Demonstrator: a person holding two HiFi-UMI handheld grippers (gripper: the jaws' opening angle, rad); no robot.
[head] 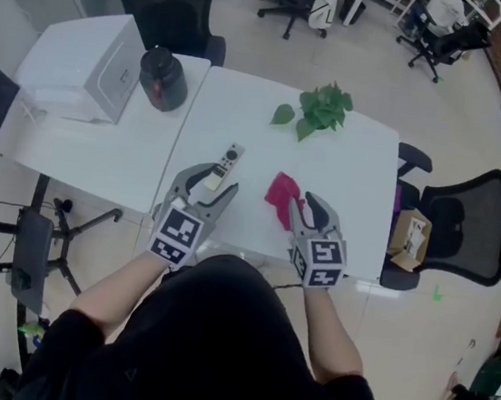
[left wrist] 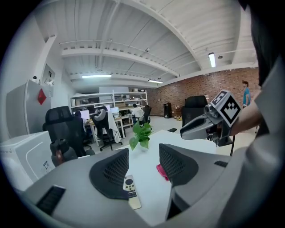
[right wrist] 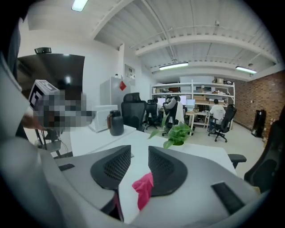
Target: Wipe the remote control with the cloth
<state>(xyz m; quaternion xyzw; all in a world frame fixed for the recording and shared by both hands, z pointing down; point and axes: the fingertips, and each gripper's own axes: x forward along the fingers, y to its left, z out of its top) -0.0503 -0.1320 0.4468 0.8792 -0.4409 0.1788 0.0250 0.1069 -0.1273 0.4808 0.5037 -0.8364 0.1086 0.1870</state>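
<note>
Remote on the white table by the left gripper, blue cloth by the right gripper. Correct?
No: the cloth by the right gripper is red, not blue, as the head view shows. The remote is on the white table by the left gripper.

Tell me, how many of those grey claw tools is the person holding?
2. The left gripper is over the near side of the white table, its jaws apart, by the remote. The right gripper is next to the red cloth. No others show.
</note>
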